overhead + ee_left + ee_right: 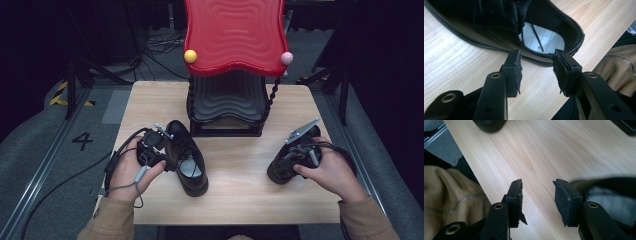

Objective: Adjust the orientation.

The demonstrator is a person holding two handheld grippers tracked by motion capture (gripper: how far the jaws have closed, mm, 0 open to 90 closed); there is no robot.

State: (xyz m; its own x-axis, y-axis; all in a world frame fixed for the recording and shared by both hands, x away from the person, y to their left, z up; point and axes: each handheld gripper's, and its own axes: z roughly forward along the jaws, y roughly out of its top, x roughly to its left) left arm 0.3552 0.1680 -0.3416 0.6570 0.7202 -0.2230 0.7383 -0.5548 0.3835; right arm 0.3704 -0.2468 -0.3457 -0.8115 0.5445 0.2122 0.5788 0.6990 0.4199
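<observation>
1. High view: the left tool (167,145) sits beside the left shoe (187,157) on the worktop (240,170); the right tool (280,172) covers most of the right shoe (275,172).
2. Left gripper view: jaws apart, nothing gripped, the shoe's (529,27) heel rim just ahead. A careless nudge could slide it.
3. Right gripper view: jaws apart and empty; the blurred shoe (611,200) beside the right jaw could tip.
</observation>
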